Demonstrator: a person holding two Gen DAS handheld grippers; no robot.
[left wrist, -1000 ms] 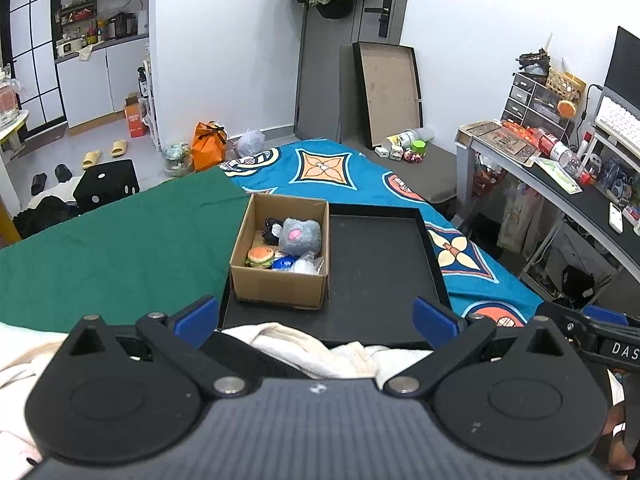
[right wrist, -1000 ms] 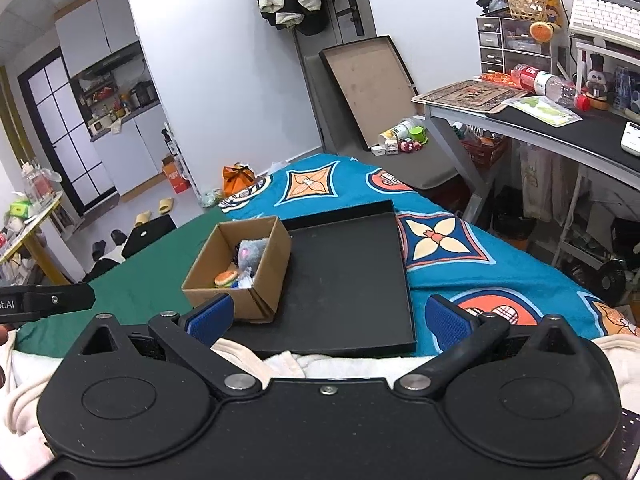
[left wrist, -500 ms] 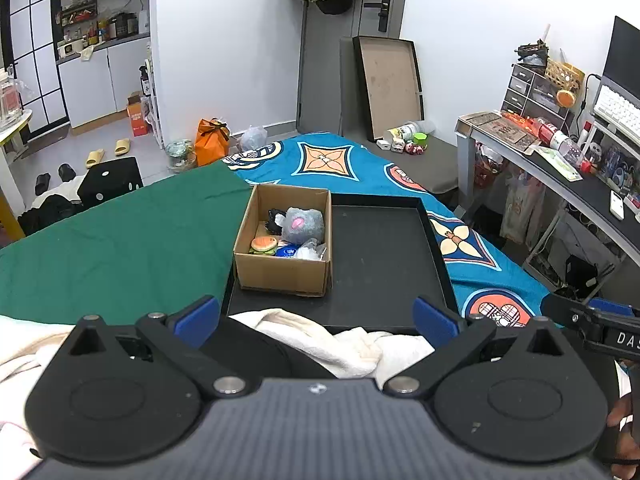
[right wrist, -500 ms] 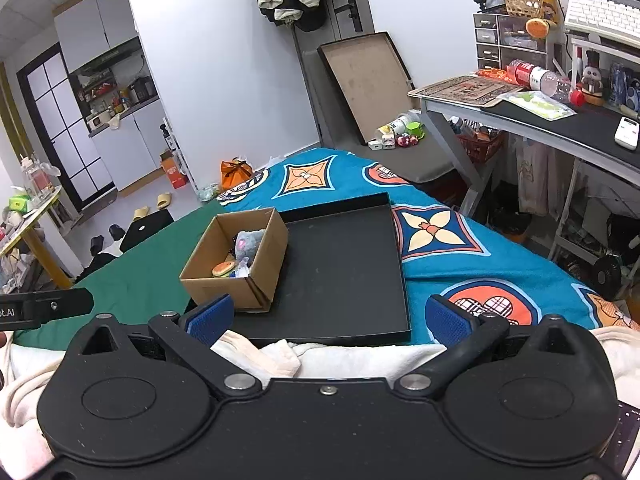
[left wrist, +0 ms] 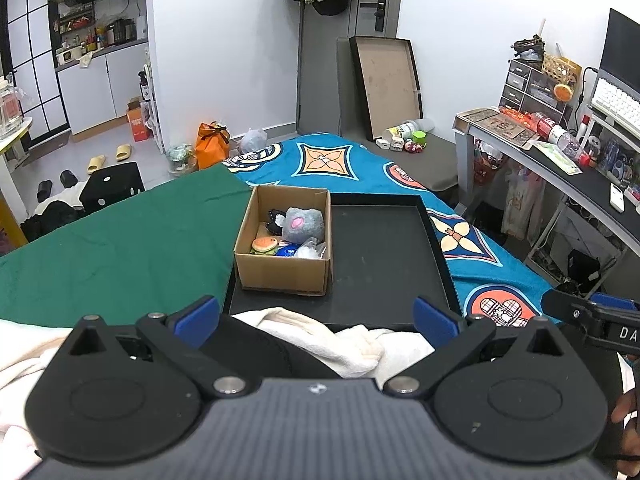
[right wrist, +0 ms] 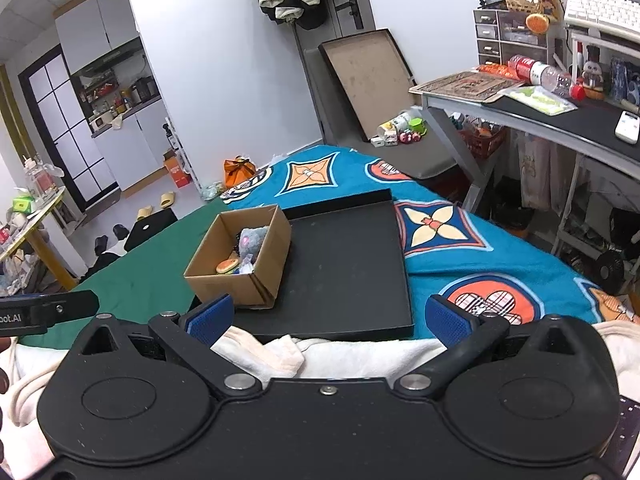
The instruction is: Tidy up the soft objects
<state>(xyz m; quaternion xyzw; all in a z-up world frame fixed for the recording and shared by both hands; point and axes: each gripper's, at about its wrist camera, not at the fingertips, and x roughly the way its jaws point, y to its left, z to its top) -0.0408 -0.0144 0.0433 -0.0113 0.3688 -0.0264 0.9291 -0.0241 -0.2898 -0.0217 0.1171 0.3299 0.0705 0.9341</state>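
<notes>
Both grippers hang with their jaws spread wide and nothing between the blue pads. The left gripper (left wrist: 316, 314) looks straight ahead at a cardboard box (left wrist: 285, 276), which stands well forward of its fingertips, a little toward its left finger. The box sits in the near-left corner of a shallow black tray (left wrist: 384, 256), open at the top, and the soft things lie inside it — a grey plush toy (left wrist: 302, 224) with a pink patch toward the far side, a small burger-shaped toy (left wrist: 264, 246) nearer the tool, and beside that something blue and a clear crumpled bag, too small to tell further.

From the right gripper (right wrist: 328, 318) the same cardboard box (right wrist: 256, 268) lies ahead and off to the left, just beyond its left pad; the grey plush toy (right wrist: 252, 238) and burger-shaped toy (right wrist: 226, 267) show over the rim. The rest of the black tray (right wrist: 344, 264) stretches bare in front of this tool.

Directly under both sets of fingers lies a cream towel (left wrist: 320, 336), bunched against the tray's near edge. The tray rests on a bed — green cloth (left wrist: 120, 248) to the left, blue patterned blanket (left wrist: 360, 164) ahead and to the right.
</notes>
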